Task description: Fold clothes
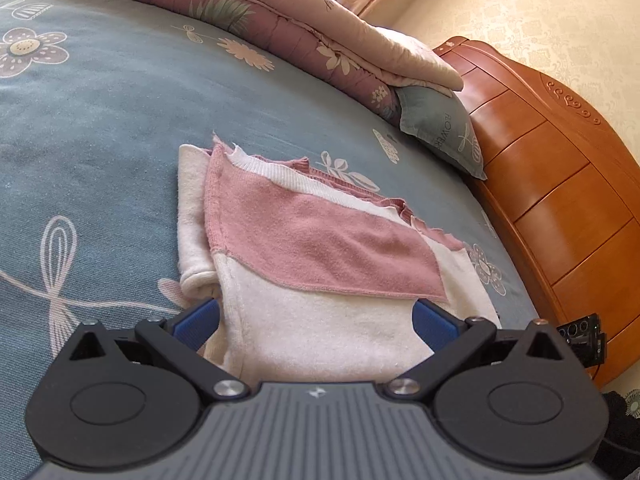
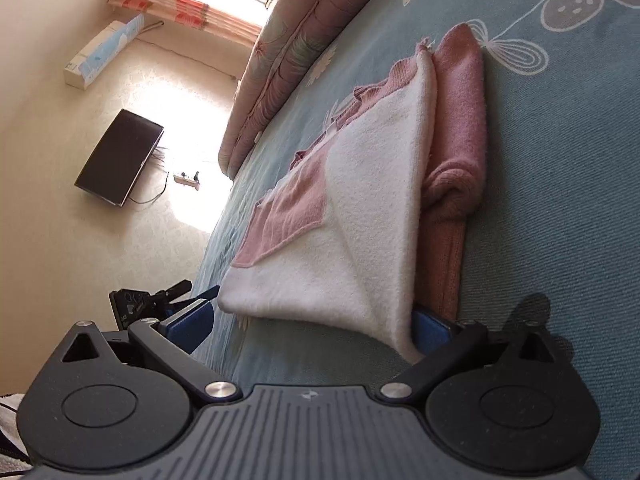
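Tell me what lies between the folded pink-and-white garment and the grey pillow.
Only bare floral bedsheet separates the garment from the grey pillow, seen in the left wrist view.

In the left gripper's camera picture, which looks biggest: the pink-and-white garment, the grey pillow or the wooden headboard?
As they look there, though nearness skews it:
1. Pink-and-white garment, closest to the camera.
2. Wooden headboard, about as big, so unsure.
3. Grey pillow, clearly smallest.

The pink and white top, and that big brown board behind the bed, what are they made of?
The pink and white top looks like soft fleecy knit: fuzzy nap, ribbed white band, so likely cotton or a blend. The brown headboard looks like varnished wood: glossy orange-brown panels with a carved scroll trim, though it could be veneer.
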